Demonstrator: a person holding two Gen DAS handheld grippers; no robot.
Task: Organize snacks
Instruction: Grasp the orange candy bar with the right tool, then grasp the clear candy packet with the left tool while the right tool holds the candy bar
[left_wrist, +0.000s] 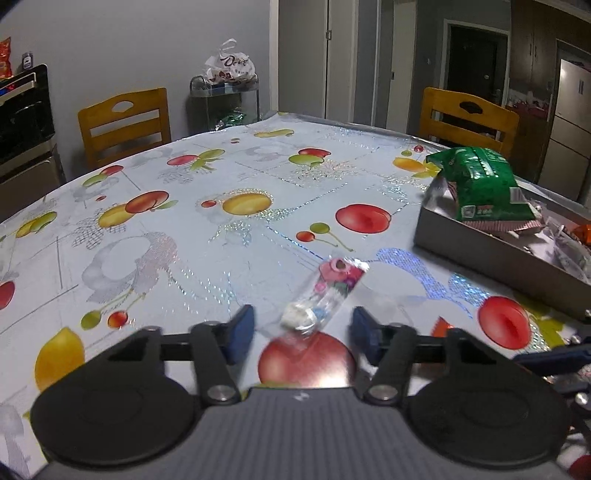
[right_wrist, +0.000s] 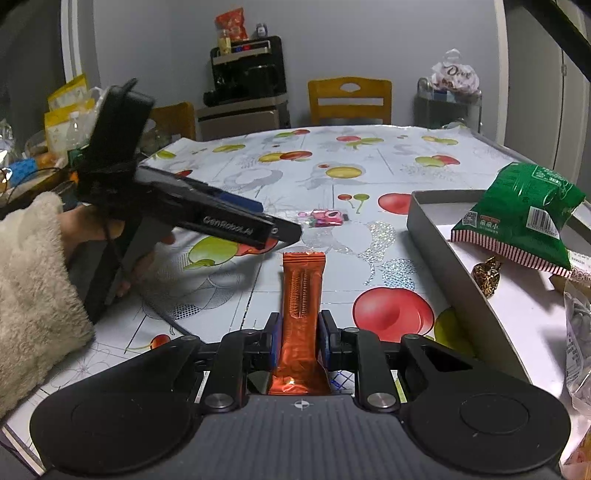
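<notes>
Right wrist view: my right gripper (right_wrist: 300, 334) clamps a long orange foil snack bar (right_wrist: 301, 295). My left gripper (left_wrist: 303, 328) stands open around a clear pink-printed candy wrapper (left_wrist: 325, 295), pads not touching; the slick wrapper could slip aside on closing.

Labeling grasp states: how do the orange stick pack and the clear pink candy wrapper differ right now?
The orange stick pack is opaque foil; the clear pink candy wrapper is see-through with pink print. The orange pack is clamped in the right gripper, off the table; the pink wrapper lies on the tablecloth, between the left gripper's open fingers, untouched. Both are slim single snacks outside the grey box.
</notes>
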